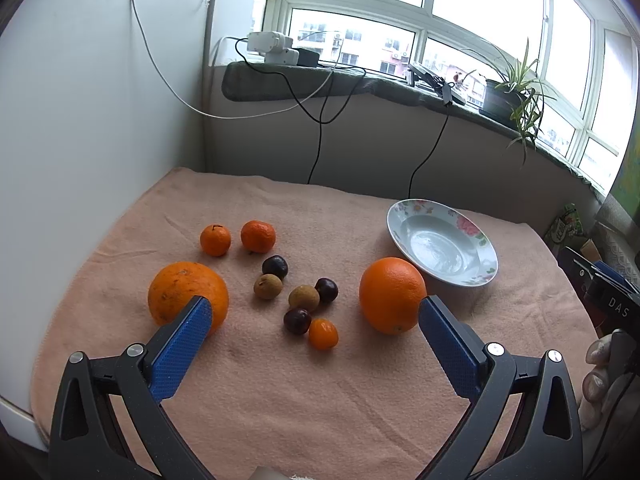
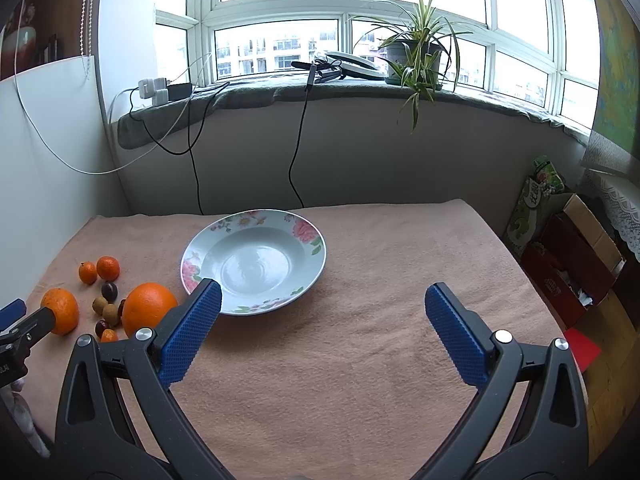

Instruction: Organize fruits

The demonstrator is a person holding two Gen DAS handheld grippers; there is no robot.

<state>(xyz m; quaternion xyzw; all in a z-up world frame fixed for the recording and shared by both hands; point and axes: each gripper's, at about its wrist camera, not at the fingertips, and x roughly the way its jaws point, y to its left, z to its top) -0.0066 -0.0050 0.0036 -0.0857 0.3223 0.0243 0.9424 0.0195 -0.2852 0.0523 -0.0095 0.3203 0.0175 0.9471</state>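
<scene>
Fruit lies loose on a pink towel (image 1: 320, 400). Two big oranges sit apart: one on the left (image 1: 182, 294), one on the right (image 1: 390, 292). Between them are two mandarins (image 1: 258, 236), dark plums (image 1: 275, 266), brown longans (image 1: 304, 297) and a kumquat (image 1: 323, 334). An empty floral plate (image 1: 476, 276) stands beyond the right orange. My left gripper (image 1: 314, 312) hangs open above the small fruit, holding nothing. The right gripper (image 2: 322, 300) is open over bare towel, its left finger in front of the plate (image 2: 308, 232). The right wrist view shows the fruit (image 2: 146, 304) at far left.
A white wall panel (image 1: 80, 120) borders the towel on the left. Behind runs a windowsill (image 2: 360, 88) with a potted plant (image 2: 416, 52), chargers and cables hanging down. Cardboard boxes (image 2: 568, 264) stand on the floor at the right. A hand (image 1: 600, 376) shows at the left wrist view's right edge.
</scene>
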